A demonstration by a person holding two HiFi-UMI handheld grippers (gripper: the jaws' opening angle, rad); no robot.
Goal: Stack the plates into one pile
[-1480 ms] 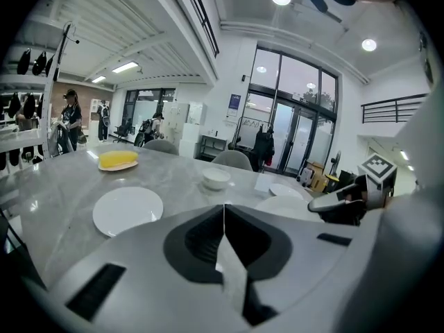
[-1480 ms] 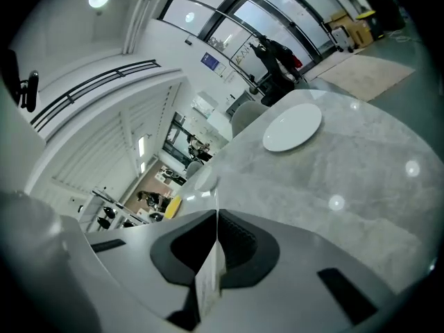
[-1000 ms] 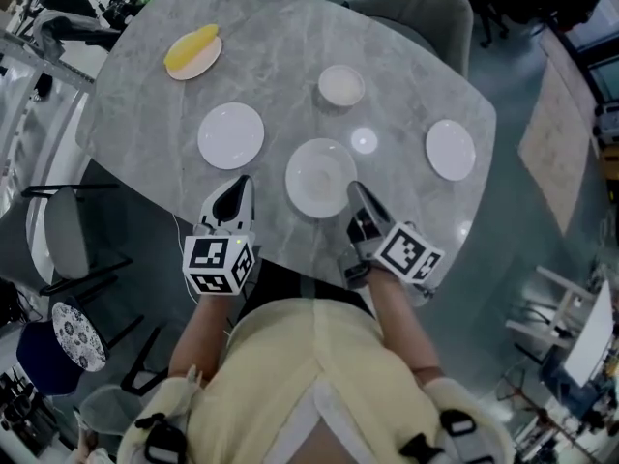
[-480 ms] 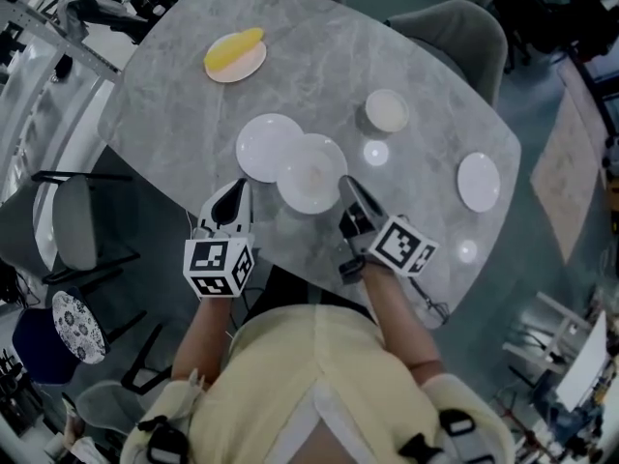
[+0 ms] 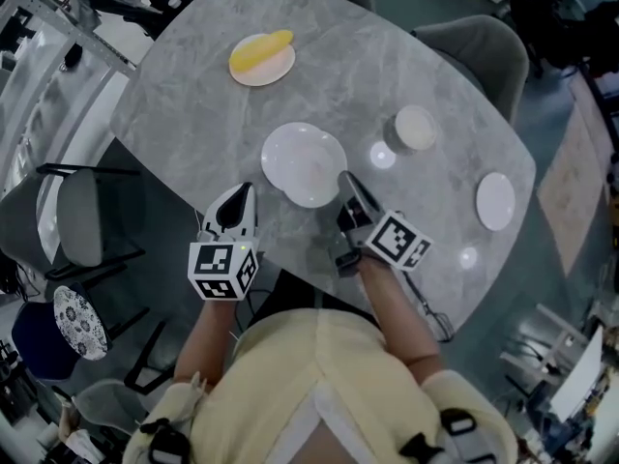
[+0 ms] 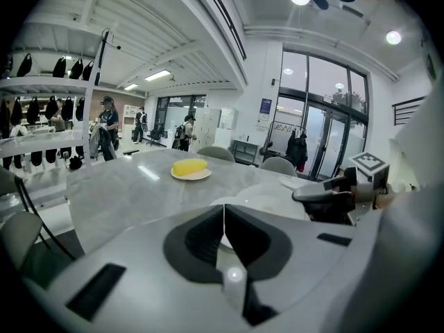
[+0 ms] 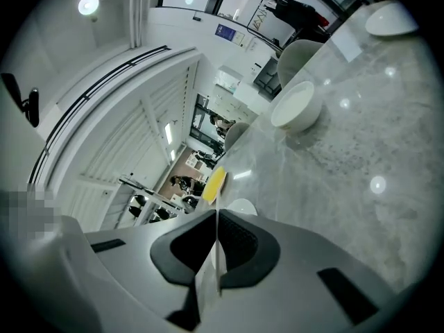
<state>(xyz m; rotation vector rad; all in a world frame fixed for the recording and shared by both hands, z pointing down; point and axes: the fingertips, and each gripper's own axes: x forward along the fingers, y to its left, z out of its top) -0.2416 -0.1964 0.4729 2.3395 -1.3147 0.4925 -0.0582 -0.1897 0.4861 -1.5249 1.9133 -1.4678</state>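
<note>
Gripping the near right rim of a white plate (image 5: 304,162) with the right tool (image 5: 345,180), jaws closed on the thin edge and showing it as a pale sliver between the dark pads in the right gripper view. Holding that plate near the middle of the grey marbled surface (image 5: 193,114), over a second white plate (image 6: 234,201) and covering almost all of it, with only a strip of the lower rim peeking out on the left in the left gripper view. Not telling from any view whether resting on it or hanging just above. Hovering with the left tool (image 5: 239,193) at the near edge of the surface, just beside the two plates, jaws pressed together with nothing between them. Sharing the surface with a third white plate (image 5: 495,200), lying well apart near the right edge, and with a small pale bowl (image 5: 415,127) sitting between that plate and the pair. Also sharing it with a small plate (image 5: 276,69) at the far side, bearing something yellow (image 5: 259,51). Standing around the surface, grey chairs (image 5: 474,51).
</note>
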